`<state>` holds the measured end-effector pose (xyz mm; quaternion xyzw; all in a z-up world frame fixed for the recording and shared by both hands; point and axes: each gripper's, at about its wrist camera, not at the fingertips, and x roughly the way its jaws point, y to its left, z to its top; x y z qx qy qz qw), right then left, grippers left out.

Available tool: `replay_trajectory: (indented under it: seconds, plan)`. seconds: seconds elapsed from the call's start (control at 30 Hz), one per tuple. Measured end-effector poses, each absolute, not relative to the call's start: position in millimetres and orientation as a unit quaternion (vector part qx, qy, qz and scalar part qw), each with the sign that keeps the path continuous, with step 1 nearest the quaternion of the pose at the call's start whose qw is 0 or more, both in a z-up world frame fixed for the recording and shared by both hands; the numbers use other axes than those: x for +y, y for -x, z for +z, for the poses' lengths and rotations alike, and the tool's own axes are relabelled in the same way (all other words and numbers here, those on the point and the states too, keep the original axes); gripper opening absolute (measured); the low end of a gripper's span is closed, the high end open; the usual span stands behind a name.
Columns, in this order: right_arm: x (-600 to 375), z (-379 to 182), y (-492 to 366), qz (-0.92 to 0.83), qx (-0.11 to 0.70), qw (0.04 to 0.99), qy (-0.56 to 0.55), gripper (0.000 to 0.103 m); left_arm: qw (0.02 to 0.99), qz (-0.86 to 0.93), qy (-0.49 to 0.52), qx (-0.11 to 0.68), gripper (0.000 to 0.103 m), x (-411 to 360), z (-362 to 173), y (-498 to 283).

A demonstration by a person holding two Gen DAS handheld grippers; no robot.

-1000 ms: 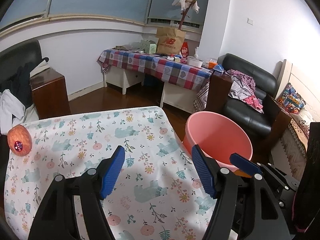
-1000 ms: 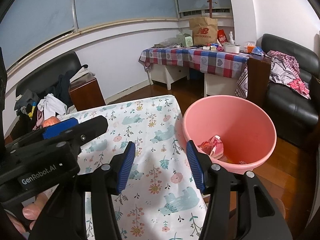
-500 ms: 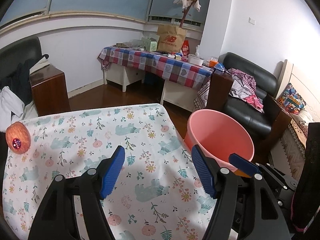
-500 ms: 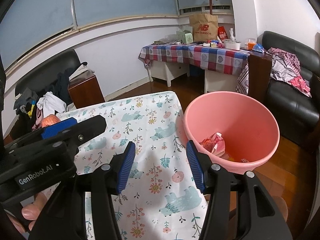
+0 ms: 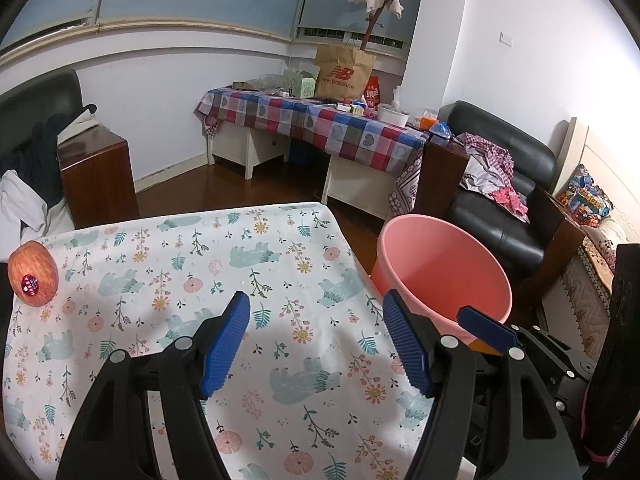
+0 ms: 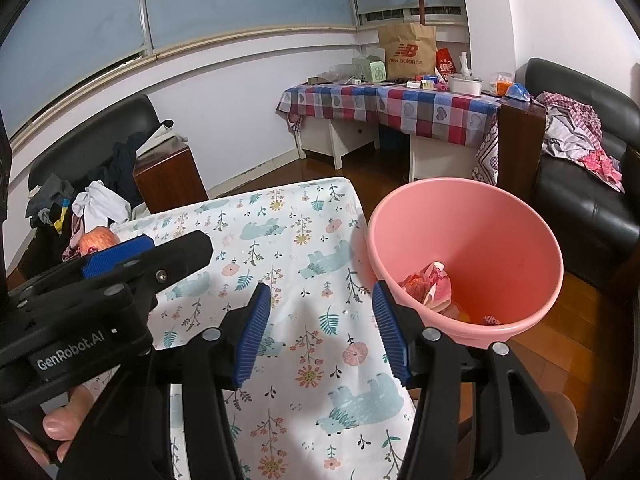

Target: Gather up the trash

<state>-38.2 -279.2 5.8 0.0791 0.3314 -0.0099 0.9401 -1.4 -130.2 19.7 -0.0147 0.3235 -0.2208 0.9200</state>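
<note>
Left gripper and right gripper: both spread wide, empty, over floral tablecloth. Crumpled red-and-pink wrappers lie inside round pink plastic bucket beside table. Red apple at cloth's far-left edge.

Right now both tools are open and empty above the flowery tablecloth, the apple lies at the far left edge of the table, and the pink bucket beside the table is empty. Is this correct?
Not quite. The pink bucket is not empty: the right wrist view shows crumpled wrappers at its bottom. The rest holds: the left tool and right tool are open and empty above the tablecloth, and the apple lies at its far left edge.
</note>
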Motion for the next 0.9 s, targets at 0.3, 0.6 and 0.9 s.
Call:
replay_trajectory:
  seconds: [0.3, 0.6, 0.9]
  plan:
    - [-279.2, 3.1, 34.6, -0.010, 0.336, 0.939, -0.079, 0.054, 0.919, -0.221, 0.014, 0.325, 0.068, -130.2, 16.4, -0.7]
    - [-278.6, -0.9, 33.1, -0.009, 0.341, 0.937, -0.079, 0.054, 0.918, -0.220, 0.014, 0.328, 0.068, -128.4, 12.1, -4.6]
    - [-276.5, -2.2, 29.7, -0.008, 0.345, 0.935, -0.077, 0.054, 0.918, -0.213, 0.016, 0.333, 0.068, -125.5, 7.1, -6.9]
